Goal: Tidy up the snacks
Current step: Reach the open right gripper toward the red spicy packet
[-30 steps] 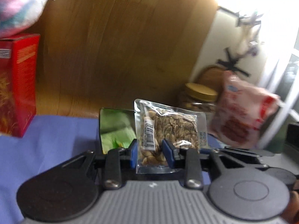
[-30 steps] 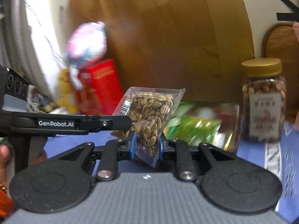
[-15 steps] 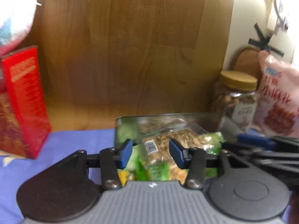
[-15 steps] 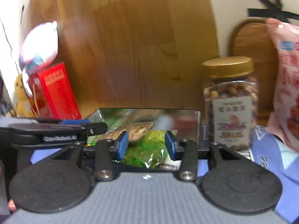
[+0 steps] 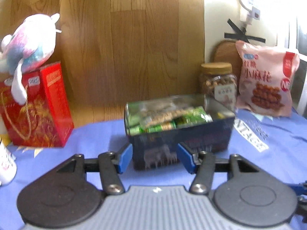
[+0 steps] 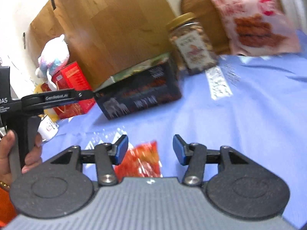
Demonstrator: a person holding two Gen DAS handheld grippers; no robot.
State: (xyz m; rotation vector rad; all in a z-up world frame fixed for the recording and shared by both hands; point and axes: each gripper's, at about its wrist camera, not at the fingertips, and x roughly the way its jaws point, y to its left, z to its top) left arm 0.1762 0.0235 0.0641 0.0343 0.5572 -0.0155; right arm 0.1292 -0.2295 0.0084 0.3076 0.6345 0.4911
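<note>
A dark rectangular tin [image 5: 201, 134] stands on the blue cloth, holding green packets and a clear bag of nuts [image 5: 165, 115]. My left gripper [image 5: 154, 158] is open and empty, just in front of the tin. The tin also shows in the right wrist view [image 6: 142, 95]. My right gripper [image 6: 150, 149] is open and empty, low over a red snack packet [image 6: 144, 159] that lies on the cloth between its jaws. The left gripper's arm [image 6: 55, 97] reaches toward the tin from the left.
A nut jar with a gold lid [image 5: 218, 84] and a pink snack bag [image 5: 266, 82] stand behind the tin at right. A red box [image 5: 38, 107] with a plush toy [image 5: 32, 38] on it stands at left. A wooden panel [image 5: 130, 38] rises behind.
Both grippers held nut bags a second ago, then opened and let them go into the tin. Both have pulled back; the right one has dropped over the red packet.
</note>
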